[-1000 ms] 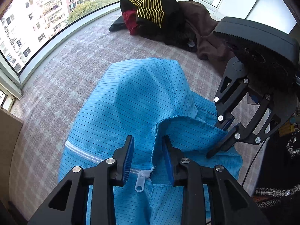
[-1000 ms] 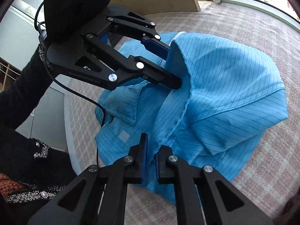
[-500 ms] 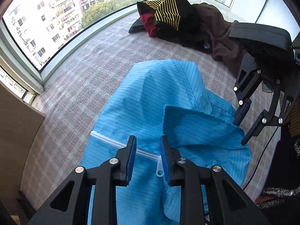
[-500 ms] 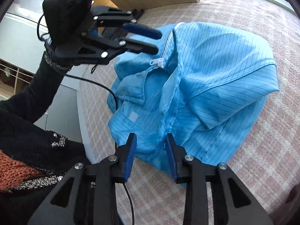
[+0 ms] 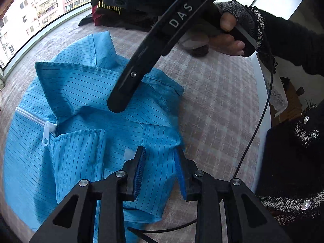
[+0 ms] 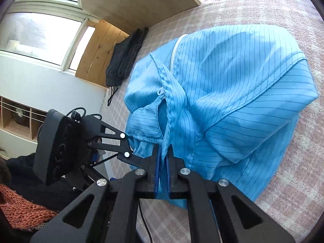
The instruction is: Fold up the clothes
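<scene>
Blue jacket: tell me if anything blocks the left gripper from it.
Nothing visible does. The left gripper hangs open right over the blue jacket near its edge, with only cloth between its jaws. The right gripper is already shut on a fold of the jacket.

Smooth pinstriped cloth jacket [image 5: 85, 141] lies on rough woven checked blanket [image 5: 218, 105].

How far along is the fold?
Early. Done: blue jacket lies on the plaid cover, bunched, no neat fold visible. In hand: right gripper is shut on its front edge; left gripper is open over the fabric. Left: flattening, folding, then the dark pile.
</scene>
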Available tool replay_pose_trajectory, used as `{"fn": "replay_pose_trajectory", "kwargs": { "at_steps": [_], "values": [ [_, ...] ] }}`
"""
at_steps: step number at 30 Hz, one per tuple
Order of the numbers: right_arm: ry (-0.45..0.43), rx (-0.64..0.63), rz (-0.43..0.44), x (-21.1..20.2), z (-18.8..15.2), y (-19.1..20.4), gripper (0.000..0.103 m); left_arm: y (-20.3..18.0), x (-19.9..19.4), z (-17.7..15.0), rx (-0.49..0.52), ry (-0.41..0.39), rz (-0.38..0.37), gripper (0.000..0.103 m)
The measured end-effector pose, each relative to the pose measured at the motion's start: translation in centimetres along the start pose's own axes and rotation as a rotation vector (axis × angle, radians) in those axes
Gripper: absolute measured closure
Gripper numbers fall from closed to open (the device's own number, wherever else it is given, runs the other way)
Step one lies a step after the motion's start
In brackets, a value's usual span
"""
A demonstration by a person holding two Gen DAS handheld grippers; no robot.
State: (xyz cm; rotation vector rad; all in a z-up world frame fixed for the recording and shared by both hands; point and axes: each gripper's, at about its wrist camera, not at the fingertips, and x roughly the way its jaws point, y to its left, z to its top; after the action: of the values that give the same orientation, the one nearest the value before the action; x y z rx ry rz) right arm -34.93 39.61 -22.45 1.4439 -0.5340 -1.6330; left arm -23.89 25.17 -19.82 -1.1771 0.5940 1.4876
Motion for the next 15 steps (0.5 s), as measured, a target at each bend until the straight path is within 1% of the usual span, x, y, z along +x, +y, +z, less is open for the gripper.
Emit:
{"fn": "replay_pose_trajectory", "kwargs": {
  "at_steps": [2, 3, 4, 5, 6, 7, 8, 9, 10, 11, 13, 15],
  "values": [
    [-0.035, 0.015, 0.018, -0.5, 0.3, -0.2, 0.098, -0.2, -0.9, 0.0, -0.028, -0.039, -0.001, 0.075],
    [-0.045, 0.023, 0.019, -0.7, 0.4, -0.3, 0.098, -0.3, -1.4, 0.1, -0.049, -0.062, -0.007, 0.072],
    [-0.048, 0.028, 0.007, -0.8, 0.6, -0.4, 0.098, -0.4, -1.9, 0.2, -0.069, -0.086, -0.013, 0.061],
    [-0.049, 0.034, -0.004, -0.8, 0.7, -0.6, 0.098, -0.3, -2.2, 0.2, -0.086, -0.105, -0.014, 0.057],
    [-0.047, 0.042, -0.006, -0.5, 0.7, -0.7, 0.098, -0.3, -1.9, 0.4, -0.095, -0.109, -0.005, 0.056],
    [-0.046, 0.050, -0.003, -0.4, 0.8, -0.8, 0.098, -0.3, -1.6, 0.6, -0.103, -0.111, 0.005, 0.057],
    [-0.049, 0.055, -0.004, -0.5, 0.9, -0.4, 0.098, -0.1, -1.0, 0.8, -0.110, -0.094, 0.007, 0.060],
    [-0.051, 0.061, -0.001, -0.7, 0.8, -0.5, 0.098, 0.0, -0.3, 0.9, -0.117, -0.076, 0.009, 0.075],
    [-0.055, 0.064, 0.003, -0.6, 0.8, -0.5, 0.098, 0.1, 0.3, 1.0, -0.109, -0.062, 0.013, 0.099],
    [-0.058, 0.061, -0.012, -0.8, 0.8, -0.5, 0.098, 0.1, 0.3, 0.7, -0.093, -0.062, 0.033, 0.103],
    [-0.063, 0.054, -0.047, -1.3, 0.8, -0.6, 0.098, 0.3, -0.2, 0.4, -0.096, -0.067, 0.023, 0.102],
    [-0.048, 0.043, -0.144, -1.7, 0.8, -1.0, 0.098, 0.6, -1.6, 0.0, -0.113, -0.108, 0.010, 0.103]
  ]
}}
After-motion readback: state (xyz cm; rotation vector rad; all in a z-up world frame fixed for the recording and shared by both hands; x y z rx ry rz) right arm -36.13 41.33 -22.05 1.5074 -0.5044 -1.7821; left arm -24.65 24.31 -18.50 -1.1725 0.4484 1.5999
